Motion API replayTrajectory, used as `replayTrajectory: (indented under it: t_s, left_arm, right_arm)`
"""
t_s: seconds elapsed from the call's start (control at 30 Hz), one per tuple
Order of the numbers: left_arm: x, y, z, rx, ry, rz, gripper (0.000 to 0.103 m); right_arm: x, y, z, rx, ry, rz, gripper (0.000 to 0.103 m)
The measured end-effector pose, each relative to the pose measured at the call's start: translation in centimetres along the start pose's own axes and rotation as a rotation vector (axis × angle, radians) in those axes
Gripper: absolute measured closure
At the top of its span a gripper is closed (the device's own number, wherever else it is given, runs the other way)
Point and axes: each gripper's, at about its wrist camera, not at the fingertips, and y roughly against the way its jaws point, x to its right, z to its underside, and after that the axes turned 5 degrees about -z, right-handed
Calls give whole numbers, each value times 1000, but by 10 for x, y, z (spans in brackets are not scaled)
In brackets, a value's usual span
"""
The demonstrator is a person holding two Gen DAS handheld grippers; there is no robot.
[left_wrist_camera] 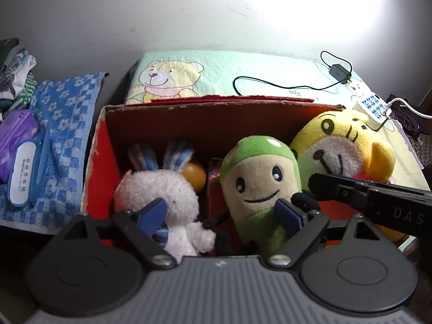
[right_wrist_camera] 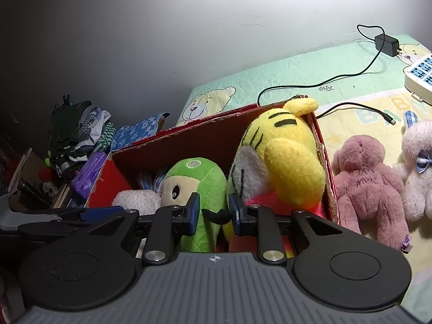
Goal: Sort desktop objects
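While three plush toys — white rabbit (left_wrist_camera: 159, 197), green doll (left_wrist_camera: 259, 186), yellow tiger (right_wrist_camera: 283, 159) — sat in red box (left_wrist_camera: 102, 148), two waited on bed (right_wrist_camera: 351, 124) right of box: pink bear (right_wrist_camera: 370, 186), pale bunny (right_wrist_camera: 417, 167). Left gripper (left_wrist_camera: 222, 216) jaws spread, empty; right gripper (right_wrist_camera: 213, 212) jaws pinched doll's black arm.

Red box (left_wrist_camera: 104, 145); green-and-cream plush (left_wrist_camera: 259, 186); yellow tiger plush (right_wrist_camera: 286, 162), black stripes; white rabbit plush (left_wrist_camera: 159, 194), blue-checked ears; pink bear (right_wrist_camera: 370, 183); blue floral-checked towel (left_wrist_camera: 64, 135).
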Motion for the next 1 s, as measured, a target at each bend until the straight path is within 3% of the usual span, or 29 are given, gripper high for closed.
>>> replayTrajectory:
  t_s: [0.43, 1.0]
  left_arm:
    - [2, -4, 3, -15, 9, -28, 1]
    - [12, -6, 5, -13, -5, -61, 1]
  right_arm:
    - [2, 0, 5, 12, 18, 1, 86]
    - [6, -1, 5, 11, 9, -1, 95]
